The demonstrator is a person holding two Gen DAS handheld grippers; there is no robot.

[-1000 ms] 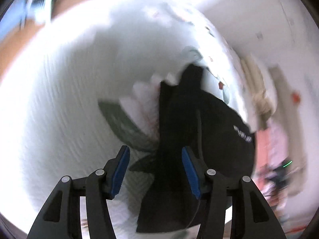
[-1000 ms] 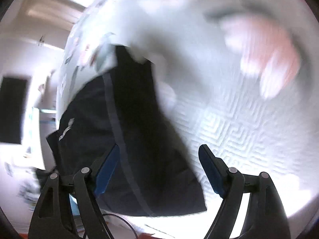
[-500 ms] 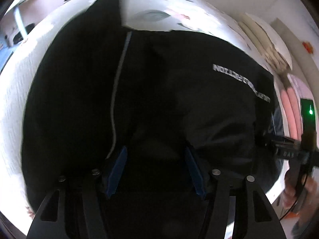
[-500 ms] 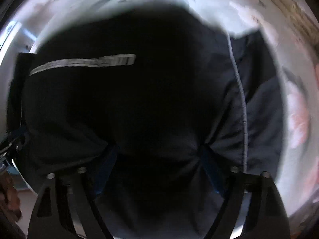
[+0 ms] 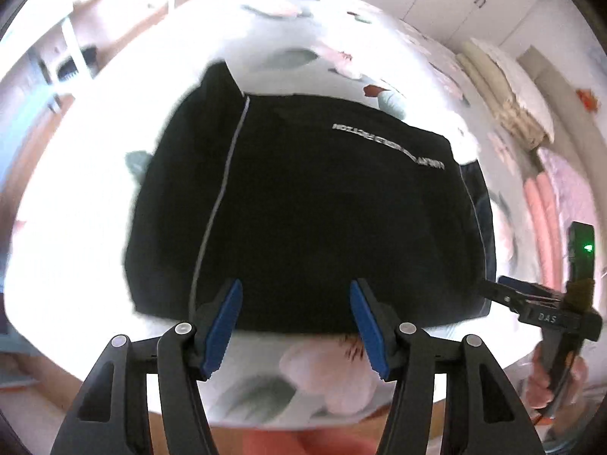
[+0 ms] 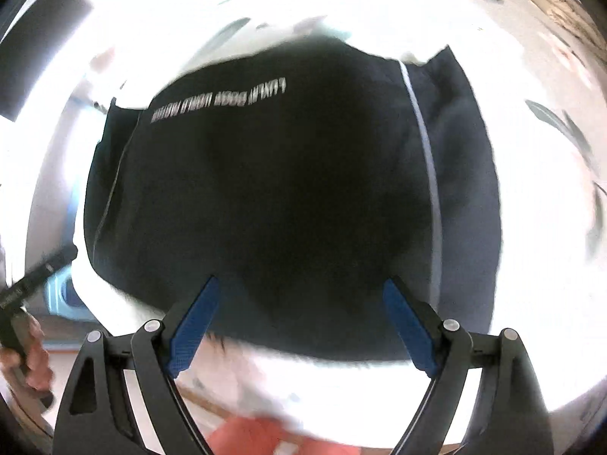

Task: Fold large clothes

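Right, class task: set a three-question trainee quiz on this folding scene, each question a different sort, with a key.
1. True or false: the left gripper is clamped on the black garment.
2. What does the garment lie on? A) wooden floor B) white floral bedspread C) chair
3. Fill in: the printed lettering on the garment is coloured ____.

Key: 1 false, both it and the right gripper stand open and empty; 2 B; 3 white.

Each gripper (image 5: 296, 322) has black, cut-out linkage arms with silver screws and ribbed blue pads (image 5: 222, 331); the right gripper (image 6: 299, 326) carries white "DAS" lettering.
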